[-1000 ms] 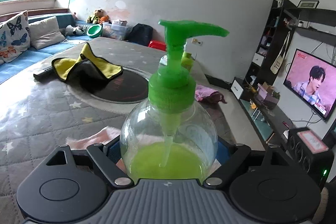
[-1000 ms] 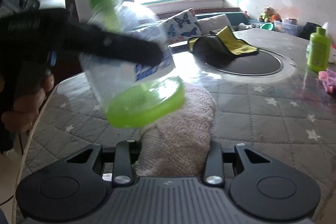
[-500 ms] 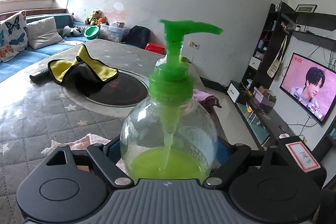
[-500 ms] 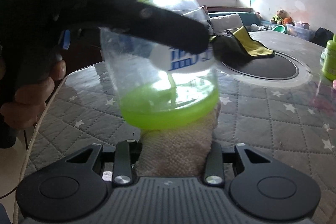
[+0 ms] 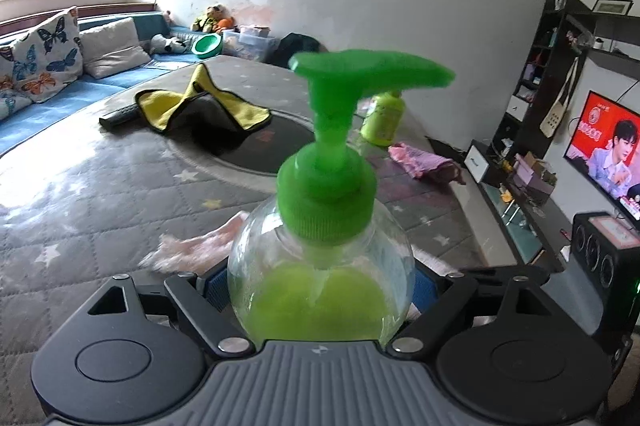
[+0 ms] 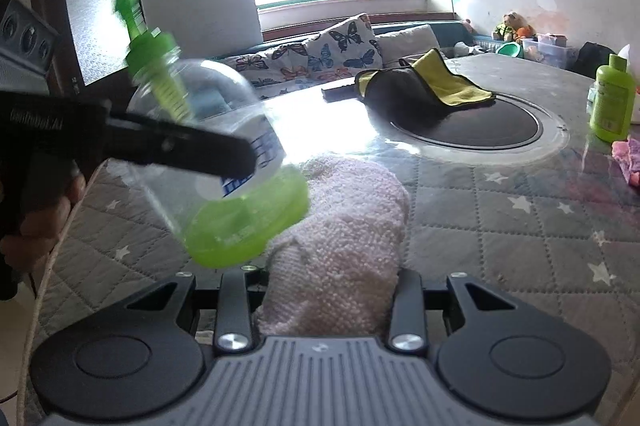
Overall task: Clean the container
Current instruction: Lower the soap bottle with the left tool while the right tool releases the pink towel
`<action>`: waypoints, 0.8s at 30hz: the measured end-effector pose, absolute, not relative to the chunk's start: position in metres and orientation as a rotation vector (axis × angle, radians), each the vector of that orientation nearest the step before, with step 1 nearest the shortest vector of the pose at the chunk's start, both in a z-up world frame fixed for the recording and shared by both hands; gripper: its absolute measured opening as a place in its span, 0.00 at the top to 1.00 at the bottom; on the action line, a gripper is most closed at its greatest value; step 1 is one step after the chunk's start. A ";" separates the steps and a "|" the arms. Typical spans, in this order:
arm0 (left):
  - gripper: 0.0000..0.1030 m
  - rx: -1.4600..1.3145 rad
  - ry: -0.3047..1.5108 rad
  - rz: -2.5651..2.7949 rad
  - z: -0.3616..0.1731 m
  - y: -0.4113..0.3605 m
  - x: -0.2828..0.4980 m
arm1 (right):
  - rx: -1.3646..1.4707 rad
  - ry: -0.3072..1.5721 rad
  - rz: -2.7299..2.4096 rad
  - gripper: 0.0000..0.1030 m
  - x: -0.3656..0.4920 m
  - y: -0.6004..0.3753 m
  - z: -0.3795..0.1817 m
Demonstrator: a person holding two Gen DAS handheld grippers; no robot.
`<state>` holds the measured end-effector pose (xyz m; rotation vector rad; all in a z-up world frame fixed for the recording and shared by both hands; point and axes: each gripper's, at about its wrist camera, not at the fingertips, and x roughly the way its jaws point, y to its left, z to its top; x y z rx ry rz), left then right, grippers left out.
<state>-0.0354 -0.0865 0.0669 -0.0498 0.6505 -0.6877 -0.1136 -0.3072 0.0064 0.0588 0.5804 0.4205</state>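
My left gripper is shut on a clear round pump bottle with a green pump head and green liquid in its bottom. In the right wrist view the same bottle hangs tilted above the table, held by the left gripper's black fingers. My right gripper is shut on a pale pink towel, whose bunched end touches the bottle's lower side. The towel's edge shows behind the bottle in the left wrist view.
A grey quilted star-pattern table cover has a black round hob in its middle. A yellow-and-grey cloth and a remote lie on it. A green bottle and a pink cloth lie at the far side.
The bottle has tilted from upright, its base swinging toward the towel. The left gripper's view has turned left, showing more of the sofa.
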 end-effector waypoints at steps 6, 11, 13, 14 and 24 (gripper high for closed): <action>0.15 -0.020 0.677 -0.647 0.057 -0.077 -0.033 | 0.071 0.577 0.388 0.66 -0.099 -0.314 0.009; 0.15 -0.007 0.693 -0.624 0.050 -0.070 -0.030 | 0.071 0.565 0.339 0.66 -0.079 -0.321 0.014; 0.15 0.007 0.691 -0.613 0.050 -0.070 -0.030 | 0.068 0.561 0.326 0.66 -0.070 -0.322 0.017; 0.15 0.024 0.687 -0.606 0.051 -0.071 -0.029 | 0.067 0.560 0.321 0.66 -0.065 -0.322 0.018; 0.15 0.071 0.692 -0.582 0.049 -0.076 -0.021 | 0.104 0.622 0.292 0.61 -0.025 -0.319 0.011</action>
